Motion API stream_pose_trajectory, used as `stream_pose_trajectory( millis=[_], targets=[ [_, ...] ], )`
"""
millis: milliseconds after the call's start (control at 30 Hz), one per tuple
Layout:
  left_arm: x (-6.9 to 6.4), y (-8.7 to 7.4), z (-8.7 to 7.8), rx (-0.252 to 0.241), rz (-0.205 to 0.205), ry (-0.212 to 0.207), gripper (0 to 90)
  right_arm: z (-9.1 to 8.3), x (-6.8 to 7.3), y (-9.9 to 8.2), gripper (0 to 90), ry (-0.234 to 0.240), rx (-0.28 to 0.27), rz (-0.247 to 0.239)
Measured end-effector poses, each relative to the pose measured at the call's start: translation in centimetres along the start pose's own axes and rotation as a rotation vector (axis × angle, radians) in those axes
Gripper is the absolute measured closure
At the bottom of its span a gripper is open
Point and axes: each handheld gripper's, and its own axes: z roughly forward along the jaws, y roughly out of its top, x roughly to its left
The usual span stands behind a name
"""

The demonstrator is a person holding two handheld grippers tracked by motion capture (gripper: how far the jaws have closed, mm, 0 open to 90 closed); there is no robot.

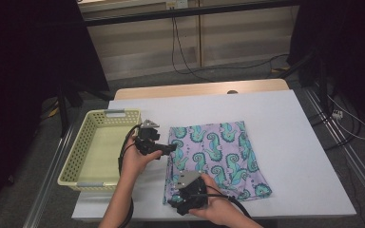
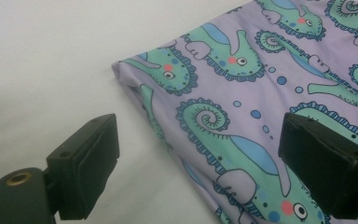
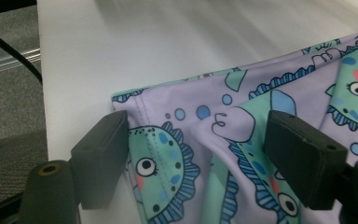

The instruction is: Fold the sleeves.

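Left gripper (image 1: 171, 148): hand-held, black, two jaws standing wide apart with nothing pressed between them. It sits at the far left corner of the cloth, just beside the basket. In the left gripper view one jaw hangs over bare table and the other over the printed fabric, the folded corner lying between them but untouched by the pads.

Right gripper (image 1: 173, 203): hand-held, black, with a grey three-cornered plate on top. Jaws apart, not clamped. It is placed at the near left corner of the cloth, close to the table's near edge. In the right gripper view the corner hem lies between the jaws; whether the left pad brushes the fabric cannot be told.

Cloth (image 1: 218, 156): lilac fabric printed with teal seahorses, blue bubbles and pink dots. Folded to a rough rectangle, lying flat near the middle of the table, its left edge doubled over in layers.

Table (image 1: 275, 114): white top, wooden strip along the far edge.

Basket (image 1: 78, 147): pale yellow, perforated walls, grey handles, standing at the table's left side, apart from the cloth.
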Motion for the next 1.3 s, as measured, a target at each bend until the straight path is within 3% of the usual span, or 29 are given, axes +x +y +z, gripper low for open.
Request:
stream_pose_trajectory(
  millis=[67,200,367,533,1000,1300],
  targets=[
    [0.0,0.0,-0.1,-0.01,-0.015,-0.02,12.6,-0.1,-0.2,0.0,29.5,-0.006,-0.006,0.008],
    [0.1,-0.2,-0.1,-0.008,-0.014,-0.006,12.7,-0.2,-0.6,-0.1,39.9,-0.017,-0.019,0.022],
    [0.6,-0.2,-0.1,0.001,-0.019,-0.004,12.6,-0.2,-0.6,-0.1,41.4,-0.028,-0.02,0.028],
    [0.5,-0.2,-0.2,-0.003,-0.023,-0.003,12.6,-0.4,-0.9,-0.2,51.4,-0.033,-0.027,0.047],
    [0.8,-0.2,-0.3,-0.01,-0.026,0.007,12.2,-0.5,-1.2,-0.2,61.2,-0.05,-0.031,0.046],
    [0.8,-0.1,-0.2,-0.012,-0.024,-0.003,12.1,-0.5,-1.5,-0.1,77.2,-0.046,-0.032,0.06]
  ],
)
